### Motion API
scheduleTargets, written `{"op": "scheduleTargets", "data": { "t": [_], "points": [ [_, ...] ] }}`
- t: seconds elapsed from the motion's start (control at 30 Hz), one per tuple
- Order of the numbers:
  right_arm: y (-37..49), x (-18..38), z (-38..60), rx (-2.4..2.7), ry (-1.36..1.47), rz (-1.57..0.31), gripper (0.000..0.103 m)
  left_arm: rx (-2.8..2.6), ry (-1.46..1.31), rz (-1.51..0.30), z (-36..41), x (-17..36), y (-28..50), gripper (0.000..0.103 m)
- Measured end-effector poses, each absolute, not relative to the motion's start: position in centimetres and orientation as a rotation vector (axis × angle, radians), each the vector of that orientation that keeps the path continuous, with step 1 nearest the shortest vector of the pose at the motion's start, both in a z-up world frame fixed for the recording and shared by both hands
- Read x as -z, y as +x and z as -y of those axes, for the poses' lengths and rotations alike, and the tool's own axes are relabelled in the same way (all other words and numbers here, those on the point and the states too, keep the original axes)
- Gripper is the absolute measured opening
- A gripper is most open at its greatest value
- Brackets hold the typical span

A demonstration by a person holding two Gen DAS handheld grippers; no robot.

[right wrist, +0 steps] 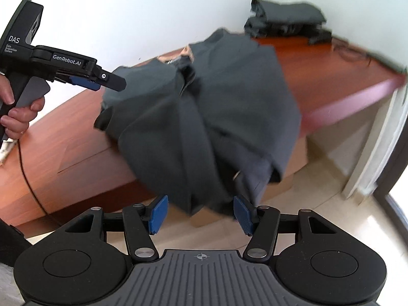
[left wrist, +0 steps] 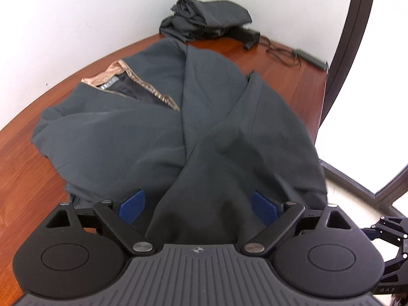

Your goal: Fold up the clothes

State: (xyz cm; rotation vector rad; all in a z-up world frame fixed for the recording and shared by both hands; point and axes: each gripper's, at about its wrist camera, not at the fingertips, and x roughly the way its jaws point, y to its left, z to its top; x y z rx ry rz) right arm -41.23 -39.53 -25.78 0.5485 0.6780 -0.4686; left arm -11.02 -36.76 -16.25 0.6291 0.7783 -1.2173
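Dark jacket (left wrist: 158, 127) on table (left wrist: 23, 158), left jaws spread wide above its hem, right jaws parted, ungripped

Motion blur smears the dark garment (right wrist: 204, 107) and the table's far edge (right wrist: 357, 91).

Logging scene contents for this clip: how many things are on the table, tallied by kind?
Garment being folded: 1, the dark jacket
Folded dark clothes, one pile: 1
Black cable with adapter: 1
Total: 3 on the wooden table
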Motion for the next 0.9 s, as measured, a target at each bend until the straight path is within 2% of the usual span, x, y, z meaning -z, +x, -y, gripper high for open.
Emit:
{"op": "scheduleTargets", "data": {
  "t": [0.07, 0.33, 0.4, 0.5, 0.63, 0.7, 0.73, 0.77, 0.83, 0.9],
  "points": [
    [-41.4, 26.8, 39.4, 0.447, 0.591, -0.673, 0.054, 1.222, 0.67, -0.777, 36.4, 16.8, -10.8, 0.094],
    [-40.3, 28.7, 39.3, 0.397, 0.587, -0.64, 0.053, 1.268, 0.797, -0.76, 34.9, 18.7, -7.9, 0.093],
    [-39.7, 29.2, 39.3, 0.378, 0.572, -0.633, 0.051, 1.309, 0.827, -0.748, 34.8, 19.3, -7.4, 0.091],
    [-38.7, 29.9, 39.2, 0.365, 0.545, -0.645, 0.044, 1.382, 0.907, -0.713, 34.8, 20.5, -7.3, 0.081],
    [-38.0, 30.5, 39.3, 0.378, 0.518, -0.653, 0.041, 1.45, 1.014, -0.633, 35.0, 22.1, -7.5, 0.069],
    [-37.7, 30.8, 39.4, 0.381, 0.512, -0.655, 0.039, 1.478, 1.036, -0.617, 35.1, 22.7, -7.6, 0.057],
    [-37.4, 31.0, 39.5, 0.375, 0.519, -0.656, 0.037, 1.497, 1.049, -0.609, 35.1, 22.9, -7.8, 0.043],
    [-37.2, 31.1, 39.6, 0.369, 0.527, -0.656, 0.031, 1.514, 1.064, -0.593, 35.0, 23.1, -7.9, 0.031],
    [-36.7, 31.2, 39.7, 0.346, 0.54, -0.65, 0.023, 1.541, 1.093, -0.54, 34.7, 23.4, -8.3, 0.019],
    [-36.5, 31.0, 39.5, 0.337, 0.528, -0.644, 0.004, 1.556, 1.089, -0.517, 34.4, 23.0, -8.1, 0.013]
  ]
}}
